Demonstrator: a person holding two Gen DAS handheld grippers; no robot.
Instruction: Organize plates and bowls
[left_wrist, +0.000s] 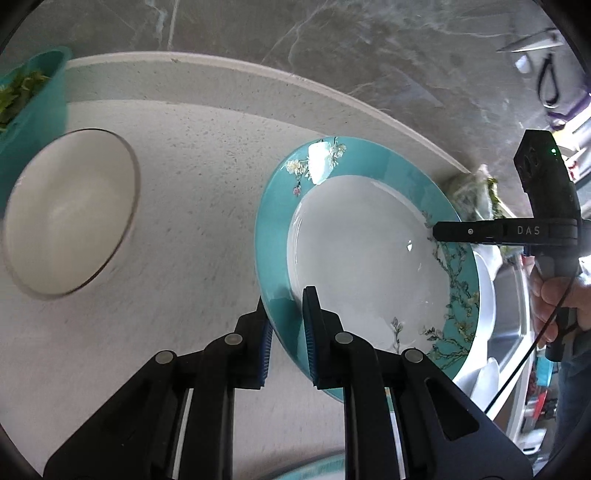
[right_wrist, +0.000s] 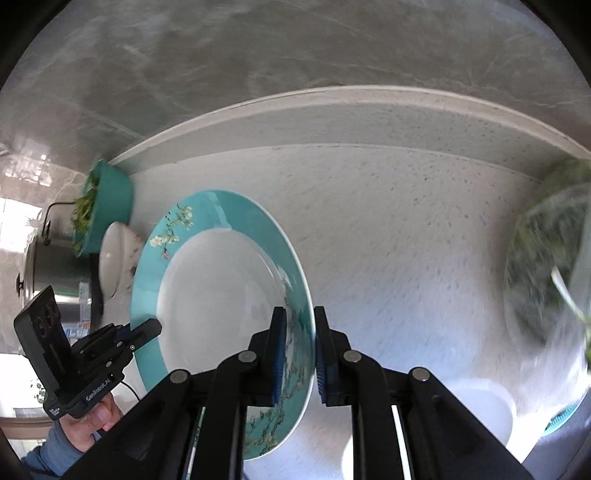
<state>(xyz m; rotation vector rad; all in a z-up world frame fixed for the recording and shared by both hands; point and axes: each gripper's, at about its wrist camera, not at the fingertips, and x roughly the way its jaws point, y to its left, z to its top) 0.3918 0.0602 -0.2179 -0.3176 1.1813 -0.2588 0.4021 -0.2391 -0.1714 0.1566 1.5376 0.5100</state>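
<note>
Here the whole move hangs on one relation: the teal-rimmed plate (left_wrist: 369, 254) is gripped by opposite edges, one gripper to each side, so it can only travel as fast and as level as both hands agree. Nearest the left wrist camera, the left gripper (left_wrist: 288, 325) is clamped on the plate's near rim, one blue pad above the rim and the other below. Across the white centre, the right gripper (left_wrist: 436, 232) reaches in from the far side with its black fingers closed on the blossom-painted band. The right wrist view confirms it: that gripper (right_wrist: 299, 350) pinches the rim between its ridged pads, and the left one (right_wrist: 147, 332) bites the opposite edge, a hand (right_wrist: 92, 421) behind it. Neither hand is nearer; the line between the two grips is the axis, and the plate looks tilted and clear of the pale speckled counter (left_wrist: 192, 177), though I judge that from blur and angle. Beyond, open counter lies between the plate and a white bowl (left_wrist: 70, 214) to the left, with a teal container of greens (left_wrist: 33, 96) behind it. On the right side more white dishes (left_wrist: 484, 291) sit just under the plate's edge, and a raised ledge (left_wrist: 236, 74) bounds the far side against the grey marbled wall (left_wrist: 351, 40).
</note>
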